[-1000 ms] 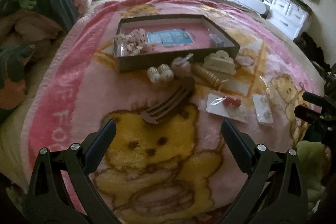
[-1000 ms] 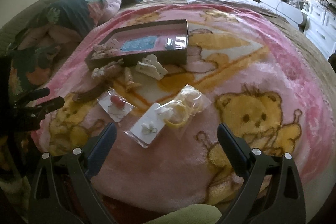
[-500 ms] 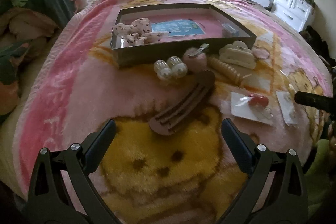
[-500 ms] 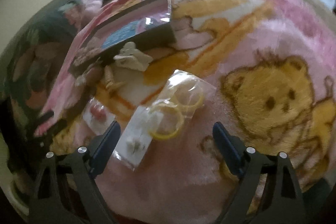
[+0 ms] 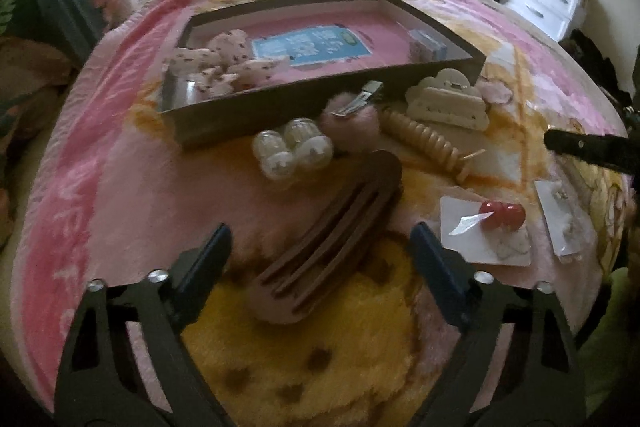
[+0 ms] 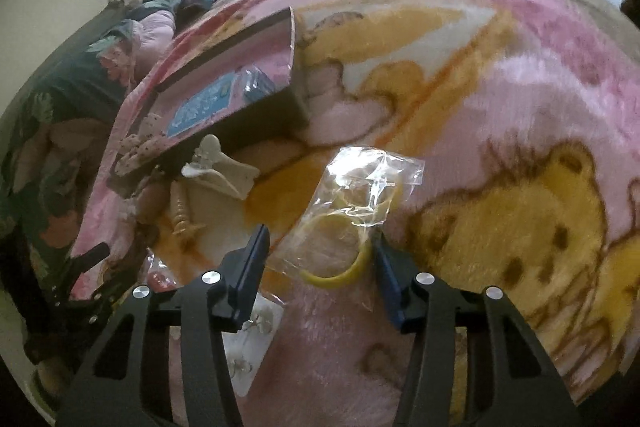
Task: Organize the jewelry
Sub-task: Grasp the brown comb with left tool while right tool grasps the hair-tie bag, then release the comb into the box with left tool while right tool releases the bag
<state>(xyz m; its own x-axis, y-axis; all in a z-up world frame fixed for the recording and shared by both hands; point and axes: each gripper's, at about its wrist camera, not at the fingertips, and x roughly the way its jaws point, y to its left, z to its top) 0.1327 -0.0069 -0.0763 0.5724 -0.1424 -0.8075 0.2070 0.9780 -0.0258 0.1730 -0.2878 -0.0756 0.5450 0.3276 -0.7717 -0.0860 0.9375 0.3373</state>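
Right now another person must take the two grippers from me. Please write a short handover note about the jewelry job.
Left gripper: jaws have just been closing around the brown hair comb, not yet pressing it.
Right gripper: jaws have just been closing around the clear bag with yellow rings; the right finger is at its edge, grip not sure.
Tray on the blanket: holds speckled bows, a blue card and a small box.
Left outside, in front of the tray: two small jars, pink pompom clip, beige spiral pin, cream claw clip, two earring cards.
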